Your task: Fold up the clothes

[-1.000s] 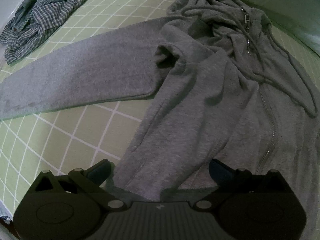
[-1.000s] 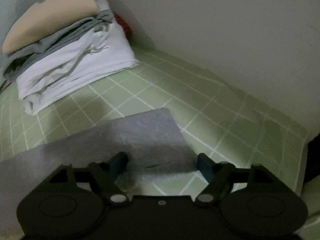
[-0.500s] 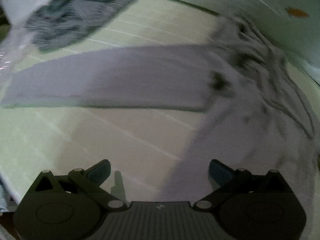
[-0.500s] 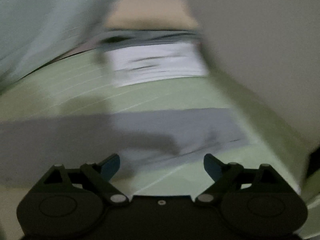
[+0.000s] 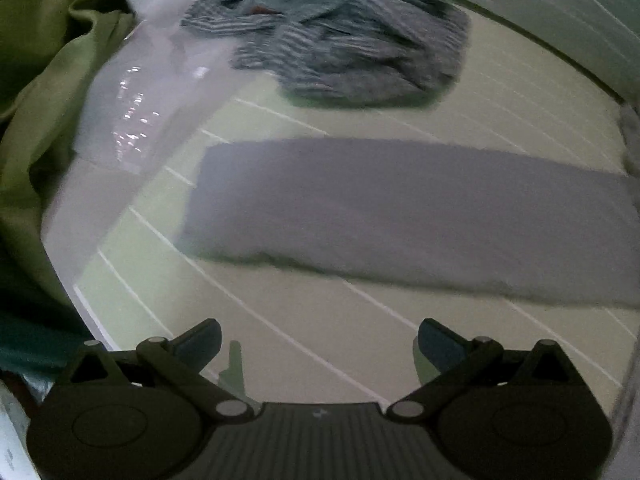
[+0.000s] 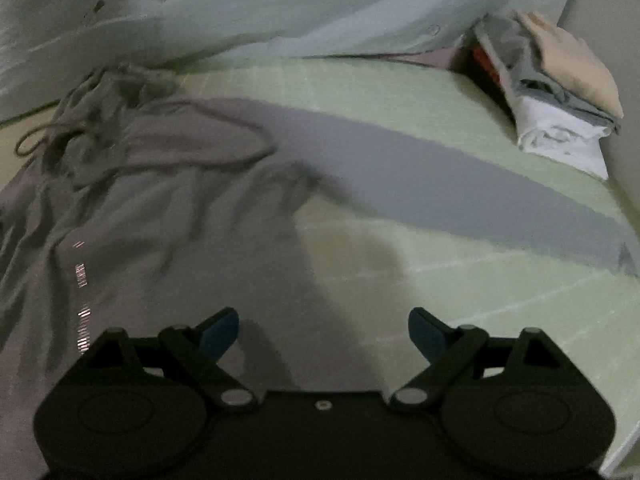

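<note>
Progress of the folding task. A grey zip-front hooded sweatshirt lies spread face-up on the pale green grid-patterned bed sheet, both long sleeves laid straight out to either side — one sleeve fills the left wrist view, the other runs toward the wall in the right wrist view. No fold is visible in it; judged from this, the garment is flattened and ready, with sleeves, body and hood all left to fold. A finished stack of folded clothes — white, grey and beige — sits in the far corner, well apart from the sweatshirt. A crumpled blue checked shirt lies beyond the left sleeve, unfolded. The left gripper is spread wide and empty above bare sheet; the right gripper, its jaws having just been opening, is likewise spread with nothing between them.
</note>
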`<state>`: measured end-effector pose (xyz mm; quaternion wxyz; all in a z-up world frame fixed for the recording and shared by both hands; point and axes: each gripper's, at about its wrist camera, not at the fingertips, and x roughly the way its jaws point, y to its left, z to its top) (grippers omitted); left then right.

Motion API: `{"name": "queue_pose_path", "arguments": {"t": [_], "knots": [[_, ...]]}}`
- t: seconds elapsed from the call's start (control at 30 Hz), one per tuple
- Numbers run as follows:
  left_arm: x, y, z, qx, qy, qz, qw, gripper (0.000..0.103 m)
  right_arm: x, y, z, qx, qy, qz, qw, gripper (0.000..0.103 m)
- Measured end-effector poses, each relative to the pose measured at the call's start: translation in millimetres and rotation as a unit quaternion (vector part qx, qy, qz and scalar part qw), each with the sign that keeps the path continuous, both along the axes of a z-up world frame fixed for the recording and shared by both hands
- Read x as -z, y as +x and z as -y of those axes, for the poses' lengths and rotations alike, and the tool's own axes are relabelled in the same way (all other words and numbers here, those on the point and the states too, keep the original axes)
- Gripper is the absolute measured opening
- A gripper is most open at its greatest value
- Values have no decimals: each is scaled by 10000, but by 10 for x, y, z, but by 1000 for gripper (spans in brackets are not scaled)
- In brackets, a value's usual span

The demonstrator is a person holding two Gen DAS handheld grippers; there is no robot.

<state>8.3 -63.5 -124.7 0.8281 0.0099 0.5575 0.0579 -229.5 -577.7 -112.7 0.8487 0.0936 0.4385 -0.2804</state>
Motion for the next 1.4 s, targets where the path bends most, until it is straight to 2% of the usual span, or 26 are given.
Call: {"name": "queue_pose_path", "arguments": {"t": [0.1, 0.2, 0.3, 0.37, 0.4, 0.47, 0.5, 0.57, 0.67, 0.73, 0.83, 0.97, 1.03, 1.13, 1.3, 1.4], "knots": [[6, 194, -222, 295, 69, 111, 9995, 102, 9, 58, -344, 135, -49, -105, 9998, 93], [49, 376, -294, 746, 170, 134, 9970, 96, 28, 110, -579, 339, -51, -209, 9992, 93], [95, 509, -338, 1165, -120, 124, 9930, 86, 42, 109, -775, 595, 19, -277, 9978, 93], [84, 553, -352, 1414, -286, 179, 9894, 70, 48, 100, -898, 729, 32, -326, 9968, 93], [81, 546, -348, 1506, -271, 238, 9879, 65, 50, 92, -955, 780, 23, -353, 9963, 93], [75, 534, -338, 1690, -242, 355, 9847, 49, 54, 77, -1070, 879, 6, -406, 9953, 93], [72, 527, -342, 1757, -233, 413, 9833, 44, 52, 66, -1126, 905, -2, -424, 9950, 93], [65, 525, -453, 1642, -283, 499, 9848, 28, 62, 63, -1221, 940, -9, -480, 9944, 93], [61, 557, -633, 1523, -352, 557, 9861, 27, 70, 42, -1314, 1008, -2, -522, 9935, 93], [68, 593, -726, 1557, -259, 605, 9856, 28, 73, 31, -1353, 1063, 5, -518, 9930, 93], [78, 645, -914, 1339, -254, 623, 9887, 28, 72, 29, -1391, 1098, 3, -514, 9926, 93], [95, 710, -1112, 1136, -179, 642, 9913, 33, 70, 2, -1448, 1052, -24, -532, 9930, 93], [98, 730, -1192, 1029, -139, 658, 9924, 39, 71, -16, -1459, 1057, -4, -525, 9930, 93], [97, 761, -1302, 838, -71, 688, 9941, 41, 69, -41, -1459, 1081, 25, -511, 9928, 93], [103, 814, -1423, 565, 174, 770, 9953, 41, 75, -92, -1433, 1015, 40, -487, 9936, 93], [108, 815, -1423, 548, 436, 837, 9940, 44, 85, -139, -1376, 926, 36, -454, 9947, 93]]}}
